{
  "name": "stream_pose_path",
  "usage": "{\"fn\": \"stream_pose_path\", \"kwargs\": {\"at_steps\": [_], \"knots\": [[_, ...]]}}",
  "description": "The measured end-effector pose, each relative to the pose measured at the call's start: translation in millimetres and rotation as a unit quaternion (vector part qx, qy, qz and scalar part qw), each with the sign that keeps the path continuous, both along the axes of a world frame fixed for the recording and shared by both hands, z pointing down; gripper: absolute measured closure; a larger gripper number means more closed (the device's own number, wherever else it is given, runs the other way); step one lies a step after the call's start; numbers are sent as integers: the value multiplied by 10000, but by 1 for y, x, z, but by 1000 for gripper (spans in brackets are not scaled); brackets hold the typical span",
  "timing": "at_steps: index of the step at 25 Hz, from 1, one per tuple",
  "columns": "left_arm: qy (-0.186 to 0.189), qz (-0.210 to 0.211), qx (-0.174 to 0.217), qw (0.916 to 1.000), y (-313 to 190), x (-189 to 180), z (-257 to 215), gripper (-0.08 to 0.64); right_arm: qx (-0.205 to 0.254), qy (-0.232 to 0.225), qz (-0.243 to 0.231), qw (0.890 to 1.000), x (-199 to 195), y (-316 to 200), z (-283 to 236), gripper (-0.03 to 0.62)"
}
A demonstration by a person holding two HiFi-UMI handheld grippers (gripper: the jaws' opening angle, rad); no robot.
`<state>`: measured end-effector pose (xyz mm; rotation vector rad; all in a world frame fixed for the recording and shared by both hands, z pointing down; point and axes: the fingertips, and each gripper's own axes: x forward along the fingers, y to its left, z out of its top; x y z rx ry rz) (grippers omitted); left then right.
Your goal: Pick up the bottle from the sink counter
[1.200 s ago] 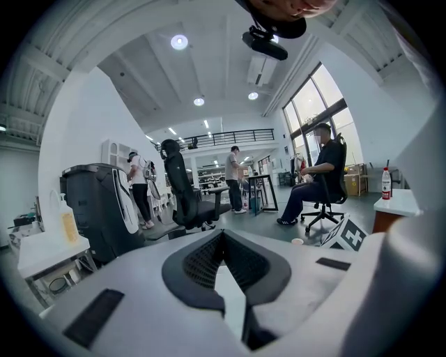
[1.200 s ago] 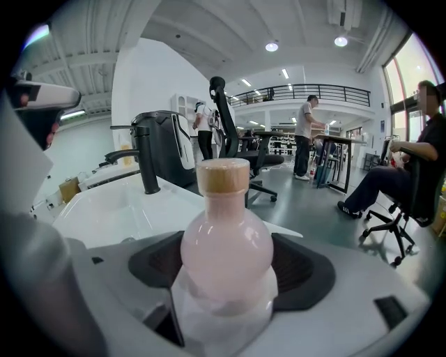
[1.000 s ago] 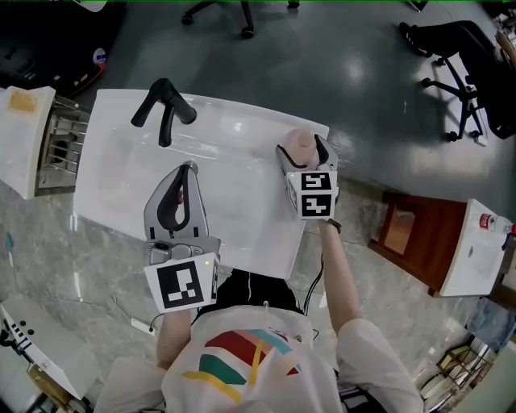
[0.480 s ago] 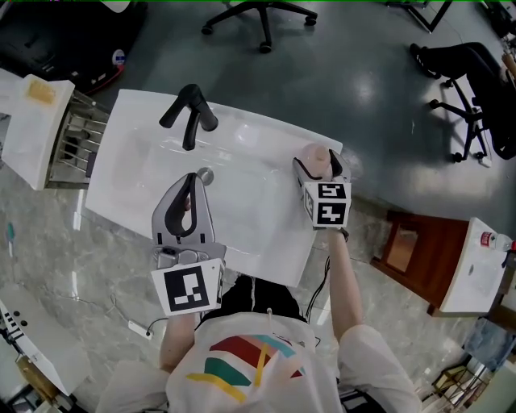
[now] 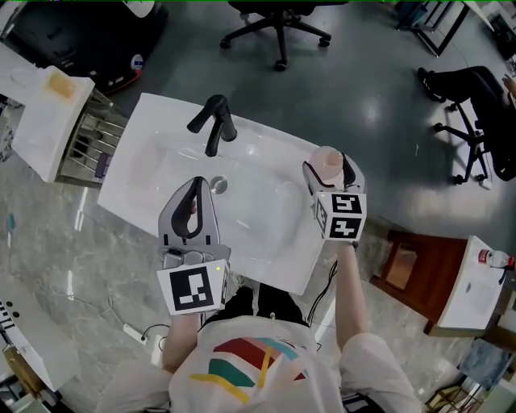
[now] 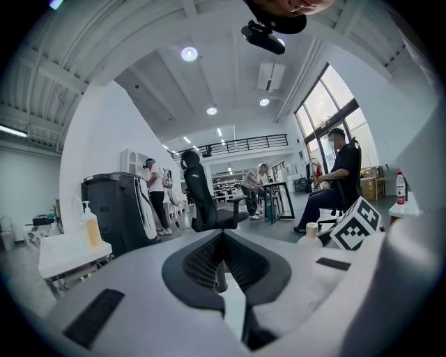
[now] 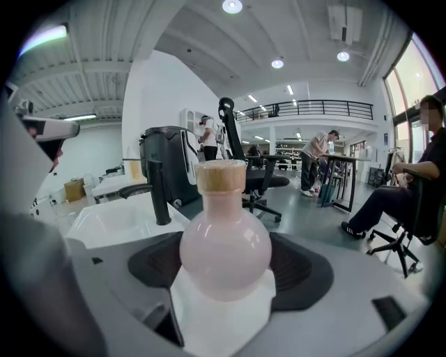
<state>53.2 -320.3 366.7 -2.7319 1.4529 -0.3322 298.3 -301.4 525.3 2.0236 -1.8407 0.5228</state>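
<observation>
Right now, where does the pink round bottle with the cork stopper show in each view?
Head view: the pink round cork-stoppered bottle sits right of centre on the white sink counter, between the right gripper's fingers.
Left gripper view: bottle small, far right, beside the marker cube.
Right gripper view: bottle large, dead centre.
Shared landmark: the black office chair beyond the counter.

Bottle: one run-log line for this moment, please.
right gripper: shut on bottle | left gripper: shut, empty, over sink | bottle: upright between right jaws
</observation>
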Motion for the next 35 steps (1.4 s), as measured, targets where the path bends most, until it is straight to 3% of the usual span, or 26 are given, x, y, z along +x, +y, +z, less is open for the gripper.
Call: {"fn": "stream_pose_path", "kwargs": {"at_steps": [9, 17, 23, 28, 35], "knots": [[370, -311, 337, 9983, -2, -37, -39, 541, 933, 178, -233, 9952, -43, -11, -114, 213], [550, -696, 691, 9937, 7, -83, -76, 541, 1539, -11, -812, 9847, -110, -10, -195, 213], [786, -1045, 951, 9869, 19, -123, -99, 541, 1997, 137, -1345, 9705, -183, -1, -236, 213], [719, -1418, 1009, 9821, 31, -164, -106, 541, 2384, 22, -1834, 9537, -246, 9, -262, 213], [867, -1826, 1200, 9720, 54, -200, -116, 541, 2593, -146, -2477, 9334, -309, 32, -274, 213]]}}
